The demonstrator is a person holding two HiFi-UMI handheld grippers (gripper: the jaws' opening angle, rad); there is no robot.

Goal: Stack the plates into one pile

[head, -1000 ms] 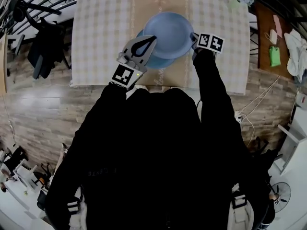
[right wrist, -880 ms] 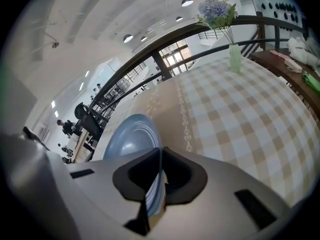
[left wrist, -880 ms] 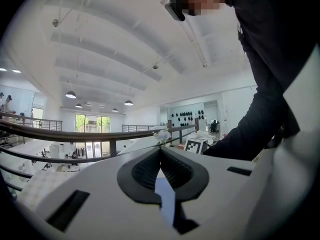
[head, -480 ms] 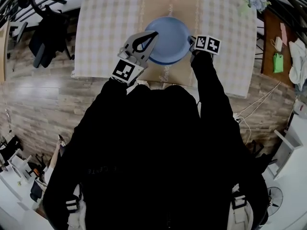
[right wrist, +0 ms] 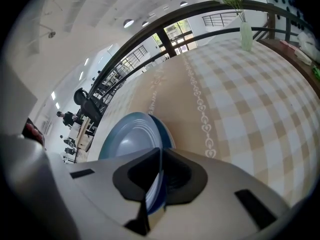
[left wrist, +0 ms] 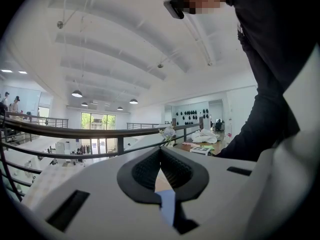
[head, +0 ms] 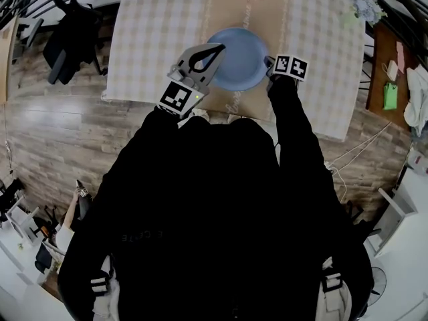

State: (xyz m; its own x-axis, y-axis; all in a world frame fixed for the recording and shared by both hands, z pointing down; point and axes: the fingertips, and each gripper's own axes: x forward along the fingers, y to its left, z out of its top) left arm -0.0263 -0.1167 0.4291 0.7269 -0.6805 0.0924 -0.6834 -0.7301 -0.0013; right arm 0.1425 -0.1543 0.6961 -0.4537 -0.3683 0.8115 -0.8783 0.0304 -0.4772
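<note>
- Right gripper [right wrist: 160, 156] had its fingers clamped on the blue plate's [right wrist: 129, 140] rim, above the table [right wrist: 245, 104]
- Left gripper [left wrist: 160, 152] had fingers clenched, empty

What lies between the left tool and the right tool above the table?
The blue plate lies between the left tool and the right tool, whose jaws pinch its rim. The head view shows this.

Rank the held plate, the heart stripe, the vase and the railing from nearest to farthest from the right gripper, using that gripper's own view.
1. Held plate: clamped in the right gripper's jaws.
2. Heart stripe: on the cloth, just right of it.
3. Vase: far end of the cloth, upper right.
4. Railing: beyond the cloth.
</note>
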